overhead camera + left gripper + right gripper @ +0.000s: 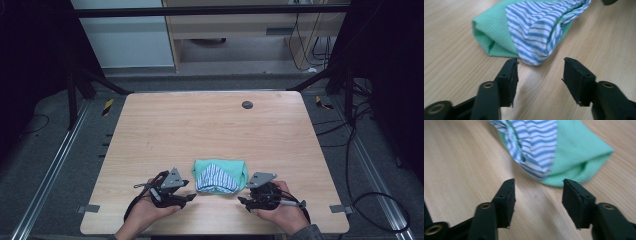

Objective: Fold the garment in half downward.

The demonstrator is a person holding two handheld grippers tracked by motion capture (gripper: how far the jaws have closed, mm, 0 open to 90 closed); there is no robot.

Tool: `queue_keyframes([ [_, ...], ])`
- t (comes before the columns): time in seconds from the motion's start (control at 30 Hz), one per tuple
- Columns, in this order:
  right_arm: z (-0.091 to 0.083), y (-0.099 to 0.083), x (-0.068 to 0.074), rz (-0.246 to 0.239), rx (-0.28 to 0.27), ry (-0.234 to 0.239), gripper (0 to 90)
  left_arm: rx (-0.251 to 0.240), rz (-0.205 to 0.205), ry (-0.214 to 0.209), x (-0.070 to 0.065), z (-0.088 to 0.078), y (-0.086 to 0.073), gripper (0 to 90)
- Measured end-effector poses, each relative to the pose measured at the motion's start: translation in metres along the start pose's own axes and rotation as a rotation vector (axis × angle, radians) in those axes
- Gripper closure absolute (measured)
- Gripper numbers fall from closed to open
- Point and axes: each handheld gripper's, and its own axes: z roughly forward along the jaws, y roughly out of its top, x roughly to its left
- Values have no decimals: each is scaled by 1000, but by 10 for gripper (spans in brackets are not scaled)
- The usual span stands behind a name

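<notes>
A folded green cloth (220, 175) with a blue-and-white striped panel (216, 180) lies near the table's (210, 125) near edge, between the two grippers. The left gripper (189, 196) rests just left of it, jaws spread and empty. The right gripper (243, 201) sits just right, jaws likewise spread, touching nothing.
</notes>
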Motion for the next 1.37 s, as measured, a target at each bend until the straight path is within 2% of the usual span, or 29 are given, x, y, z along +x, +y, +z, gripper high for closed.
queue_keyframes([
  [0.13,-4,-8,-12,54,-11,-78,227,18,-44,55,15,-1,-4,247],
  [0.23,-4,-15,-25,109,-17,-129,167,35,-82,97,28,0,-9,158],
  [0.27,-4,-17,-29,125,-12,-140,151,37,-108,107,34,0,-11,139],
  [0.43,2,-28,-53,236,1,-202,69,31,-186,161,61,-2,-26,98],
  [0.53,5,-32,-64,267,-9,-242,61,23,-235,185,76,-4,-36,76],
  [0.6,7,-35,-71,298,-13,-248,66,23,-261,197,84,-5,-42,76],
  [0.63,7,-36,-74,319,-19,-250,72,21,-267,200,86,-5,-44,76],
  [0.73,8,-39,-83,340,-27,-264,68,17,-283,218,94,-9,-50,76],
  [0.77,9,-40,-86,345,-25,-269,68,7,-299,226,96,-9,-51,76],
  [0.93,14,-46,-97,381,-24,-290,62,23,-312,257,105,-6,-57,75],
  [1.0,18,-48,-100,408,-34,-295,37,10,-325,269,107,-4,-58,74],
  [1.13,22,-48,-103,426,-61,-323,16,11,-314,281,109,1,-61,56],
  [1.2,24,-46,-104,445,-55,-328,2,4,-302,293,110,3,-61,44],
  [1.37,26,-43,-103,476,-52,-361,1,4,-310,297,111,4,-61,10],
])
